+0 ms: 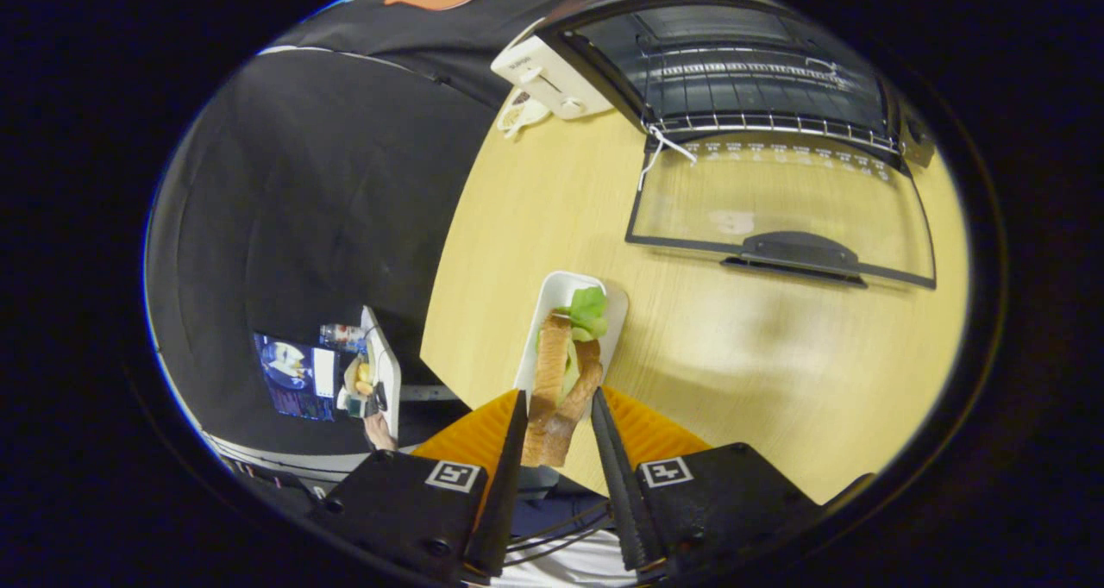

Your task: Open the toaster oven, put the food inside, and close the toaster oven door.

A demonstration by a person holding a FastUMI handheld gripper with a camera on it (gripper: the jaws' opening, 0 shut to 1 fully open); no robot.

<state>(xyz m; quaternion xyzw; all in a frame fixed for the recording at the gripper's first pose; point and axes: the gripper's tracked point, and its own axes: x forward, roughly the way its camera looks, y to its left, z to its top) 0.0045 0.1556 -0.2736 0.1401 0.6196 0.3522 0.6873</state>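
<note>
One sandwich (562, 381), tool (557, 424) gripping, one oven (759, 79)

No legible text, square coded markers on both gripper (556, 428) finger mounts, toaster oven (759, 79) door markings unreadable

Black gripper (558, 437) housings, square markers, ribbed fingers (504, 476)

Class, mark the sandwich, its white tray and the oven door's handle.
sandwich (556, 390), gripper view: bread slice, between the gripper (556, 428) fingers.
white tray (559, 290), gripper view: bare far end.
door handle (798, 250), gripper view: its middle.
</note>
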